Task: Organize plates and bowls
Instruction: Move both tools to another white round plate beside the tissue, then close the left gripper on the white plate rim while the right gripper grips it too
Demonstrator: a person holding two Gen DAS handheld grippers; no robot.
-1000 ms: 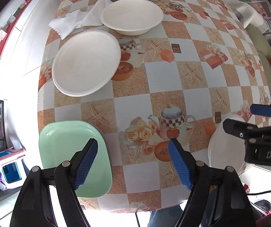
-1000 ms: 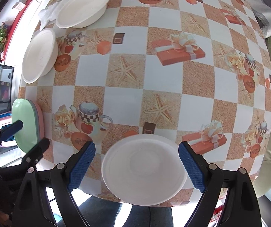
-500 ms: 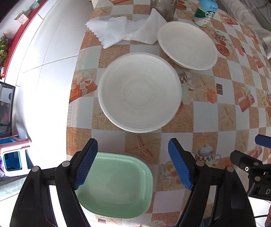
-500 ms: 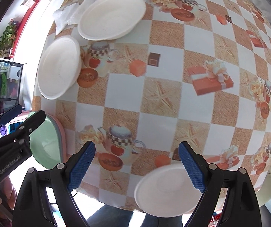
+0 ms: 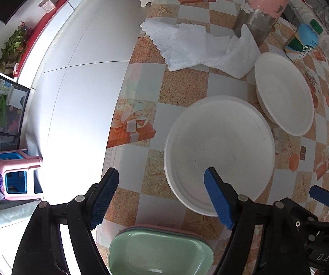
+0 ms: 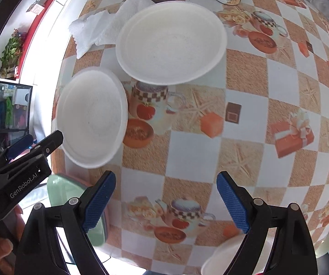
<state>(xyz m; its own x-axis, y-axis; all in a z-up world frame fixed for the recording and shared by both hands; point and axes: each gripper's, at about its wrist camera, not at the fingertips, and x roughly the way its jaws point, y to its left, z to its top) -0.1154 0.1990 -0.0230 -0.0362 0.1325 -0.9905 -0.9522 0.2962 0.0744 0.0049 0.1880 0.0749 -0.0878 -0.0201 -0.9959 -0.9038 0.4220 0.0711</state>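
The left gripper [image 5: 162, 197] hangs with fingers spread, empty, above the near rim of a white plate [image 5: 219, 151]. A green plate [image 5: 160, 252] lies just below, apparently stacked on a pink one. The right gripper [image 6: 165, 200] is likewise spread over the tablecloth [image 6: 244, 87]; a white bowl [image 6: 171, 41] sits beyond.

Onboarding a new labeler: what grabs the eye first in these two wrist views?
Two white round dishes dominate: a plate by the table's left edge and a bowl just beyond it, beside a crumpled paper towel. Nearest the camera sits a green plate stacked on a pink one at the near edge. Both the left gripper and the right gripper are open and hold nothing.
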